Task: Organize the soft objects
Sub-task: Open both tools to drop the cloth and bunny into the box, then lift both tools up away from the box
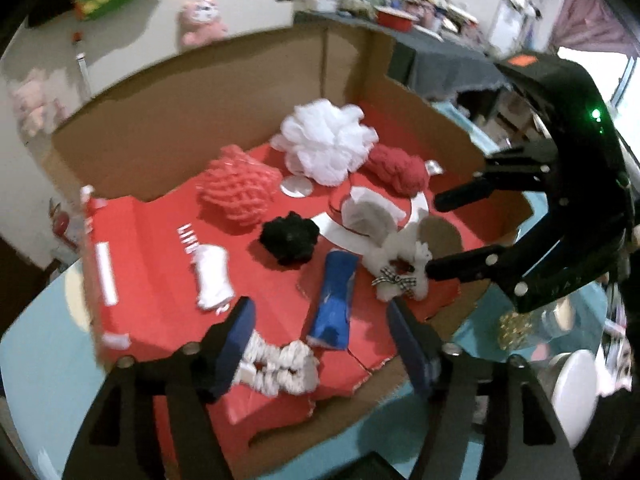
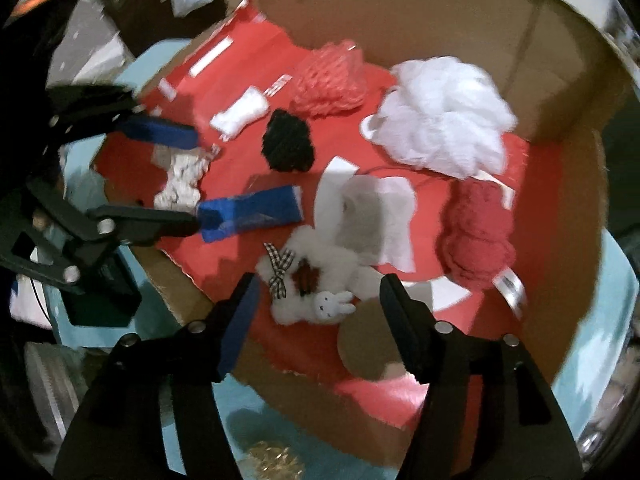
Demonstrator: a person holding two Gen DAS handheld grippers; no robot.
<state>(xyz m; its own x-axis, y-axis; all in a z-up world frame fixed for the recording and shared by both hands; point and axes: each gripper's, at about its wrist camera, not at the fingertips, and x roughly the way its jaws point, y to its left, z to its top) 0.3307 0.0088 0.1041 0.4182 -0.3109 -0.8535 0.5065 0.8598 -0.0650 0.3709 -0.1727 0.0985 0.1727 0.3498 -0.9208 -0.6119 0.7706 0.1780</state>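
A cardboard box (image 1: 160,120) with a red floor (image 2: 256,336) holds several soft items. My left gripper (image 1: 320,312) stands open over its near edge, with a patterned white scrunchie (image 1: 280,364) lying loose between the fingers and a blue pouch (image 1: 332,304) just ahead. My right gripper (image 2: 320,286) is open above a fluffy white scrunchie (image 2: 312,300) with a checked bow and a small bunny; the pads do not touch it. Further in lie a black scrunchie (image 2: 288,142), a white mesh pouf (image 2: 444,120), a pink mesh pouf (image 2: 328,84) and a red knitted bundle (image 2: 476,240).
A small white cloth roll (image 1: 212,276) and a folded white cloth (image 2: 368,208) also lie on the red floor. The box sits on a teal table (image 1: 48,360). A gold trinket (image 1: 514,330) and a white round lid (image 1: 576,392) are at the right, outside the box.
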